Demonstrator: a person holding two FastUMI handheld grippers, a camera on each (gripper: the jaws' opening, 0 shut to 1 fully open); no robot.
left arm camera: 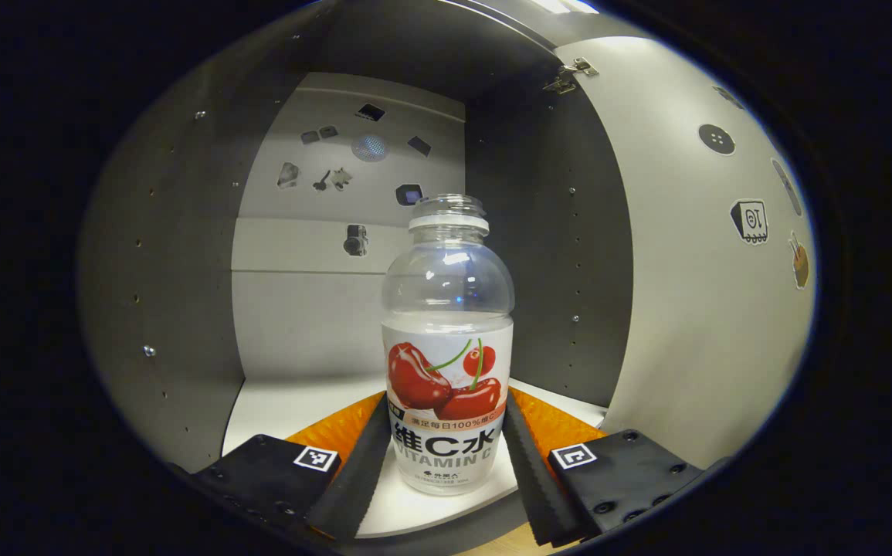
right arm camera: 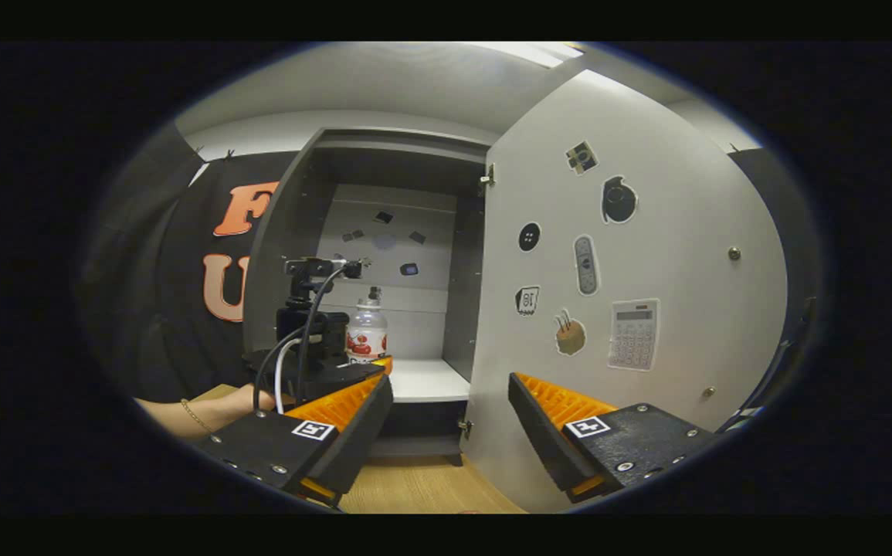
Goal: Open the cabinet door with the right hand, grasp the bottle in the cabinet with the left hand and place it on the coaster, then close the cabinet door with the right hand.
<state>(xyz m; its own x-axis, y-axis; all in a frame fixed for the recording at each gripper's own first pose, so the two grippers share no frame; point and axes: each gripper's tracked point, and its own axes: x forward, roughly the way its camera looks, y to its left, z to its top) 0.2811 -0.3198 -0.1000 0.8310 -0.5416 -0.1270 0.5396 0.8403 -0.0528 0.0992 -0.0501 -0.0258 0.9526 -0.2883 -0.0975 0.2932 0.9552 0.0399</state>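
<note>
Bottle between left hand-held gripper's fingers, cabinet door open.
The left hand-held gripper (left arm camera: 447, 452) bracketed the upright bottle (left arm camera: 447, 340) near the cabinet shelf's (left arm camera: 291, 405) front edge, contact unclear; right hand-held gripper (right arm camera: 449, 425) spread wide beside the door (right arm camera: 669, 255).

One bottle (left arm camera: 447, 340) stands on the cabinet (right arm camera: 291, 224) shelf, near its front edge. One cabinet, with one door (right arm camera: 669, 255). Two grippers: the left gripper (left arm camera: 446, 463) and the right gripper (right arm camera: 449, 432). Seven stickers (right arm camera: 586, 265) show on the door's inner face. One hand (right arm camera: 241, 401) shows.
</note>
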